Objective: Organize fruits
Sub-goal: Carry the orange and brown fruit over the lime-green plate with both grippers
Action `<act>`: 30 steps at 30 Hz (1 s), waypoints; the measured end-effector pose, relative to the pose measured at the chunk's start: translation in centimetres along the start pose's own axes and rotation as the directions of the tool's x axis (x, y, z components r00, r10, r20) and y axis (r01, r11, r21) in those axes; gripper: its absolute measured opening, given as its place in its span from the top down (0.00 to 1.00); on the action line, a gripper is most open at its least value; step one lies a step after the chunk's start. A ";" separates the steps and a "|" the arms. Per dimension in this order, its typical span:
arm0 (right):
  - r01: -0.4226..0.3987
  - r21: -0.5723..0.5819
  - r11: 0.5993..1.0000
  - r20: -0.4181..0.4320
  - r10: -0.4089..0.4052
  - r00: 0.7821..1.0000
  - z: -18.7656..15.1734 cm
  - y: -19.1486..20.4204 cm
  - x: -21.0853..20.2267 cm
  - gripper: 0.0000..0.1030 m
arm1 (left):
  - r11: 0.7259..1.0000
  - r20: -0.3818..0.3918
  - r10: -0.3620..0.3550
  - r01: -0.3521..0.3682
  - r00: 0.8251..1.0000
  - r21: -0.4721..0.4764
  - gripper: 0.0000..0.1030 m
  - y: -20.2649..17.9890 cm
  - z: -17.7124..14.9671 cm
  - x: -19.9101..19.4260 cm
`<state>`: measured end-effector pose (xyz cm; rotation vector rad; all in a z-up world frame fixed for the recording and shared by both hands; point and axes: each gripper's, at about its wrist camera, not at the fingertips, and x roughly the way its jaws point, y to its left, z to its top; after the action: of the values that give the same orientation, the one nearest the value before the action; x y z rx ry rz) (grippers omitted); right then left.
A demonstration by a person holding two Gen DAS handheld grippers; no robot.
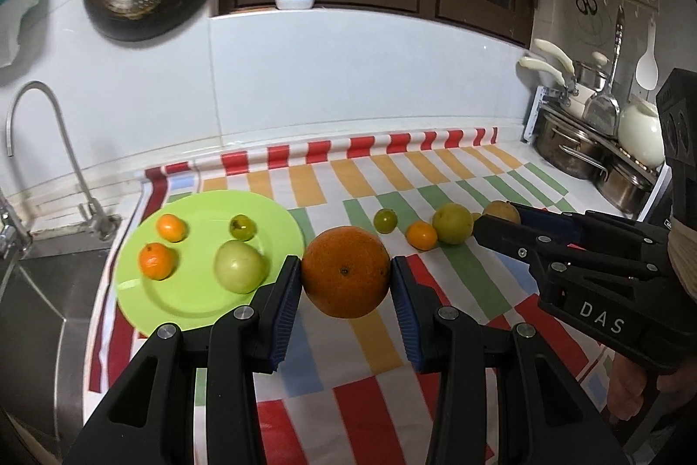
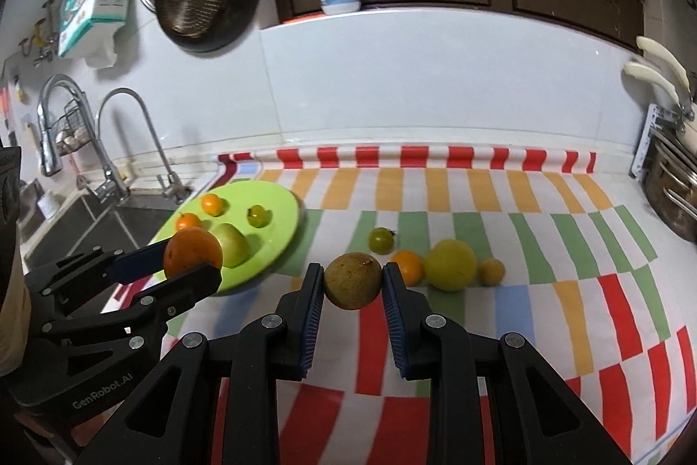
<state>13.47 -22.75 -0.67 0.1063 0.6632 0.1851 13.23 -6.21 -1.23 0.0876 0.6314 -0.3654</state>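
Currently: left gripper, marked "GenRobot.AI", clamps orange; right gripper, marked "DAS", clamps brown fruit.

Four fruits sit on the green plate; four more lie on the cloth.

I read "DAS" in white on my right gripper body, "GenRobot.AI" on my left gripper body, pump bottle label illegible
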 end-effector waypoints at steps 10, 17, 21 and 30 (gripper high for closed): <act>-0.051 -0.046 0.998 0.025 0.052 0.998 0.5 3.5 -0.4 0.72 | 0.998 0.020 0.060 -0.060 0.998 -0.017 0.60 2.7 -0.6 -2.4; -0.091 -0.079 0.993 0.034 0.094 0.995 0.9 6.1 0.3 0.72 | 0.994 0.032 0.106 -0.104 0.994 -0.041 0.60 5.1 -0.9 -3.5; -0.106 -0.095 0.990 0.038 0.110 0.993 1.4 7.3 0.8 0.72 | 0.991 0.039 0.125 -0.122 0.991 -0.060 0.60 6.2 -0.9 -3.6; -0.135 -0.149 0.980 0.046 0.143 0.989 3.4 9.0 2.7 0.72 | 0.982 0.033 0.160 -0.155 0.987 -0.108 0.60 8.5 -0.6 -2.6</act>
<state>16.45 -13.56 1.79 0.0171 0.5838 0.3635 14.05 2.65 -0.47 0.0288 0.5969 -0.1799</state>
